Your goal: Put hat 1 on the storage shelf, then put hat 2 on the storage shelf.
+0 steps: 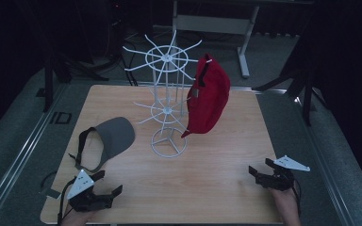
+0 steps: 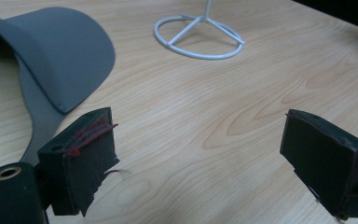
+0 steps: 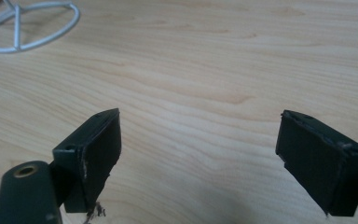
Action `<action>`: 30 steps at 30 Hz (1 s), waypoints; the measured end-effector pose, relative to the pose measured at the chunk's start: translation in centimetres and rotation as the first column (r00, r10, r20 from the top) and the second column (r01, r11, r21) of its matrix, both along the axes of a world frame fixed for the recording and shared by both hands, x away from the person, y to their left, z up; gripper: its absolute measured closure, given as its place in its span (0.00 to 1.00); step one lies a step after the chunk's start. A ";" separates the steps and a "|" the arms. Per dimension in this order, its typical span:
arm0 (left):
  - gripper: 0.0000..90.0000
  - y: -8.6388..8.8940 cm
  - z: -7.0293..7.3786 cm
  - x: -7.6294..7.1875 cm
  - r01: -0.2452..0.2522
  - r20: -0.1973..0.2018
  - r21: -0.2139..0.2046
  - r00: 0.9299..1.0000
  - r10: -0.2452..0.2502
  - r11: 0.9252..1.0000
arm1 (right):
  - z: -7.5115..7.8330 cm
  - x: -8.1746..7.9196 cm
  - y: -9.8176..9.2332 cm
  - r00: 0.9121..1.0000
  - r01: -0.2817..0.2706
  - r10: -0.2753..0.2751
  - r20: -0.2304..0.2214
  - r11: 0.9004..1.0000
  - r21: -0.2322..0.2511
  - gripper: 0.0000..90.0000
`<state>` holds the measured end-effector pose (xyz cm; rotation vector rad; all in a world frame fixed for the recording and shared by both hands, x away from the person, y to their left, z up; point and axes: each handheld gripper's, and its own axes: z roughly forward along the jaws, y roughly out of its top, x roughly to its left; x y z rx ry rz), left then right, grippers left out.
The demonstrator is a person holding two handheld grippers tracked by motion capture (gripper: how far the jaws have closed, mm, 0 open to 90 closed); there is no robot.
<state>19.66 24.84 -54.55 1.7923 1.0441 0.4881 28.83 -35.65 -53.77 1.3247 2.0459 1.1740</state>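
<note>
We hold the left gripper (image 1: 104, 192) w/ jaws spread wide, nothing in them, just short of the grey visor (image 1: 107, 142); the visor lies ahead and slightly left, brim towards the white rack (image 1: 167, 103), strap loop trailing back our way. Right gripper (image 1: 262, 177), also spread and empty, sits well right of the visor, so left is nearer. Wood table (image 1: 217, 188) bare betw. them. Beyond, a red cap (image 1: 209, 96) hangs on the rack; dark room behind.
</note>
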 end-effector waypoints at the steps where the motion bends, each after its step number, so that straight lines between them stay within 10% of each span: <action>1: 0.13 0.2 0.0 0.0 -0.007 0.000 0.002 1.000 0.007 1.000 | -0.1 0.0 -0.1 1.000 0.000 0.000 -0.002 1.000 0.005 0.16; 18: 0.15 4.3 0.0 0.1 -0.128 -0.007 0.038 0.992 0.128 0.991 | -1.2 -0.2 0.0 1.000 0.026 -0.026 -0.006 1.000 -0.013 0.16; 30: 0.17 7.5 -0.1 2.0 -0.240 -0.016 0.121 0.970 0.243 0.963 | -1.3 -0.3 0.0 1.000 0.023 -0.023 0.012 1.000 -0.010 0.16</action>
